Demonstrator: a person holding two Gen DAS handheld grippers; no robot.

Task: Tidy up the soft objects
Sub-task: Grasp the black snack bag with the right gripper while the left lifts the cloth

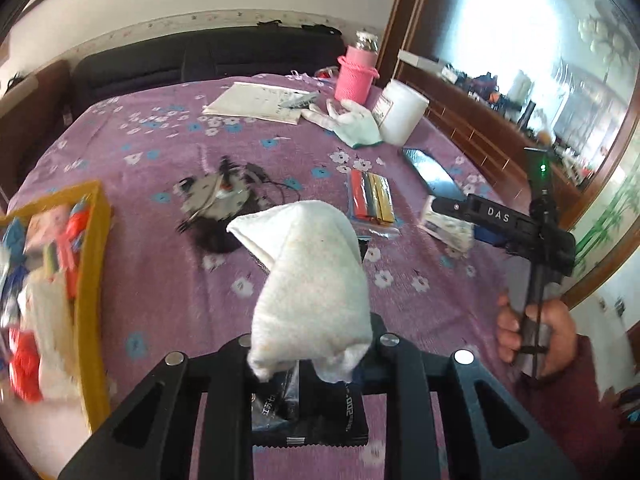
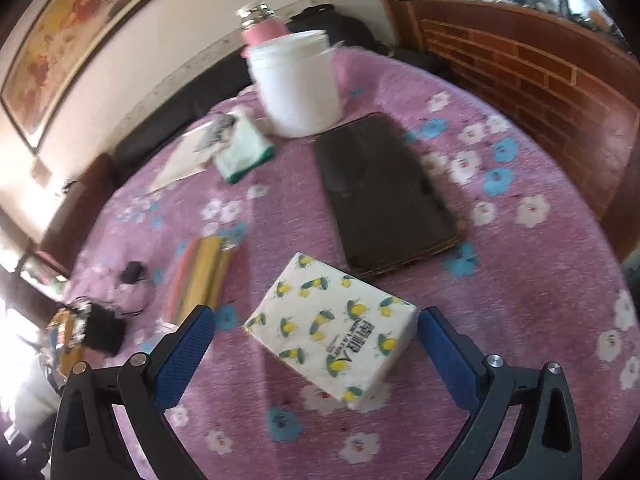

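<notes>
Pinching a white towel, the left hand-held gripper has its jaws pressed onto the cloth's lower end; the towel sticks up off the purple floral bench, clear of the surface. Yellow basket of soft items sits at left edge of the left wrist view, near the towel but apart. Right hand-held gripper is spread wide, blue pads either side of a tissue pack with lemon print, not touching it; the pack lies flat on the bench. Dark tablet beyond it, white jar further back.
</notes>
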